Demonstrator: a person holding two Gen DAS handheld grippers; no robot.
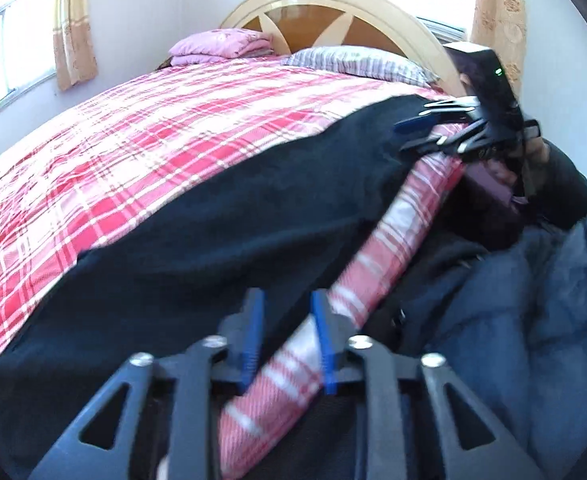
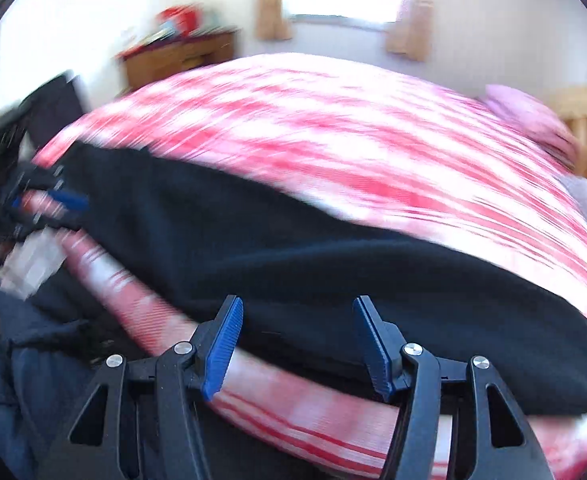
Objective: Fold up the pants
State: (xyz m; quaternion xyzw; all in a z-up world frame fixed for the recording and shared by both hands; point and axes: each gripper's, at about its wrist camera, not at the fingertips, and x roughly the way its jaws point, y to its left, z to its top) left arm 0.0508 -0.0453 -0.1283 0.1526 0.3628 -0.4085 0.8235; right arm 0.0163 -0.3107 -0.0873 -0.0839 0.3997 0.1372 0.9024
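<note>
My dark pants (image 1: 197,240) lie in a long strip along the near edge of the bed (image 1: 141,140), both my left tongs (image 1: 287,340) and right tongs (image 2: 297,344) spread and empty, with shorter folds, I judge, left to do.

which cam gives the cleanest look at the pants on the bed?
Left wrist view. The dark pants are sharp there, lying in a long band along the near edge of the red plaid bedspread. The right wrist view shows the same pants running the full width, but the whole picture is motion-blurred.
</note>
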